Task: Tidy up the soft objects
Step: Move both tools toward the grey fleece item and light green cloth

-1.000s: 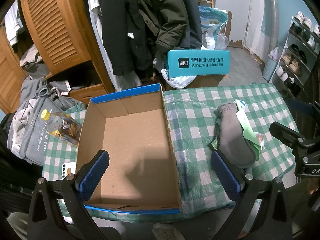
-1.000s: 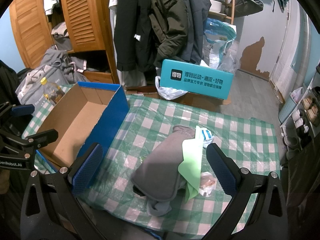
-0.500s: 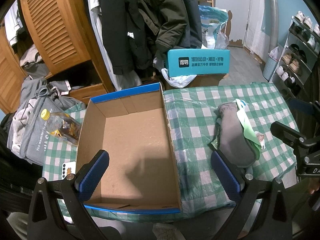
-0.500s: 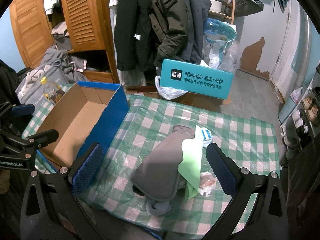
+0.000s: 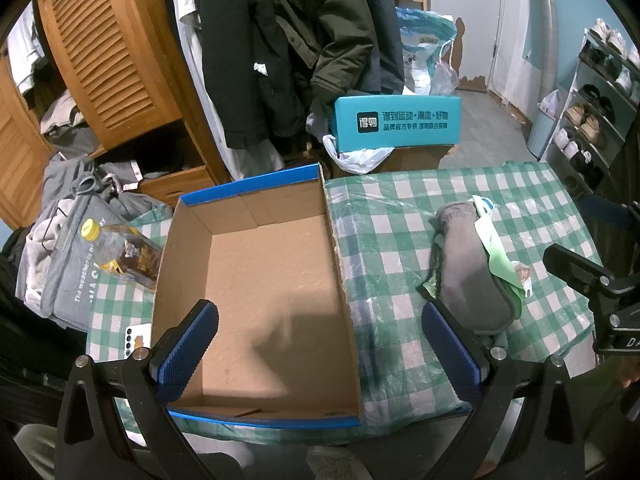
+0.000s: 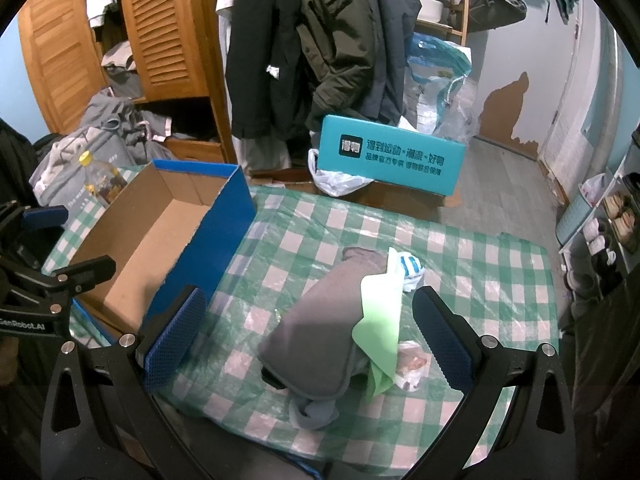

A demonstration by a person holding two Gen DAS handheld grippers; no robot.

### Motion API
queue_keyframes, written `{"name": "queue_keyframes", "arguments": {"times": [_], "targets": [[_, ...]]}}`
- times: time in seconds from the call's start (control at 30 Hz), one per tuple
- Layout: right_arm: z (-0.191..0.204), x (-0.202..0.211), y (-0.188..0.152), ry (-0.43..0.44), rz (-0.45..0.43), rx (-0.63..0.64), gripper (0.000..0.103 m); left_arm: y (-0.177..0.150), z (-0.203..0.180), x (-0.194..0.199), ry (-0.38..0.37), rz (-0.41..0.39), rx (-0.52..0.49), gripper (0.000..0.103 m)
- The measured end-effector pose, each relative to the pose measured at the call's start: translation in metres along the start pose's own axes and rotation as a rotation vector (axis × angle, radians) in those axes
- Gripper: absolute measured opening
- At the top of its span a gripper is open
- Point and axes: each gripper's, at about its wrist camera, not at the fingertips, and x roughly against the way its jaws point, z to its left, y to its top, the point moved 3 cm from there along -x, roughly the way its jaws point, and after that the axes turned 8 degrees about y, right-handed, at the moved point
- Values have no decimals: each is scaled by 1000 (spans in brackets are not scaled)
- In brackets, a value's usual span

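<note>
An empty cardboard box with blue outer walls (image 5: 260, 288) (image 6: 160, 232) lies open on the green checked tablecloth (image 5: 392, 248). To its right sits a pile of soft things: a grey cloth (image 5: 468, 276) (image 6: 320, 320), a light green cloth (image 5: 498, 256) (image 6: 380, 320) draped over it, a white and blue item (image 6: 412, 268) and a small clear wrapper (image 6: 410, 364). My left gripper (image 5: 320, 344) hovers open above the box's near end. My right gripper (image 6: 308, 344) hovers open just above the near end of the pile, with nothing between its fingers.
A bottle with a yellow cap (image 5: 120, 252) and a white phone (image 5: 138, 338) lie left of the box. Grey clothes (image 5: 64, 248) are heaped at the table's left. A teal box (image 5: 396, 124) stands behind the table, below hanging coats (image 5: 280, 40). A shoe rack (image 5: 600, 100) is at right.
</note>
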Motion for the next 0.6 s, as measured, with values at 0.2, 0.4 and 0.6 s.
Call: {"name": "queue_keyframes", "arguments": {"times": [0.2,0.4,0.6], "targets": [[-14,-2,-4,-13,8,-19,101,-5,-6,-8,-7,17,-10,103],[-32,-2,-12,-32,24,-43,101,-2,-16,-10,-38,48,-4,103],[-46,-3,-17,-54,42,-57,102,2,-26,-18,-66,82,1,103]]}}
